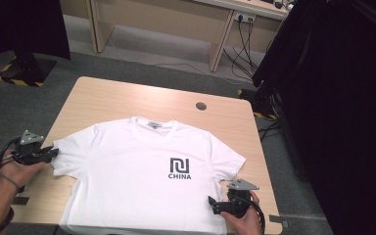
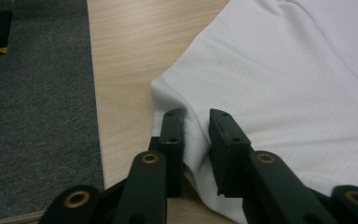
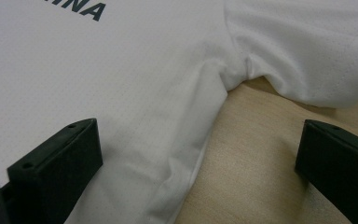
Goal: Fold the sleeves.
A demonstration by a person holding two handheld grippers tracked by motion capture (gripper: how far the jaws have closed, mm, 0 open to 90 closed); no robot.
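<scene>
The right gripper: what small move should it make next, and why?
Probably close the right gripper on the side seam of the T-shirt. Its jaws stand wide open across that edge, below the armpit, one over cloth and one over the table. The left gripper already pinches the sleeve hem, so both hands could then lift or fold together.

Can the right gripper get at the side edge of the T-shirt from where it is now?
Probably yes. The right gripper stands open right at the T-shirt, one of its fingers over the cloth and the other over bare table, with the side edge between them and nothing in the way.
</scene>
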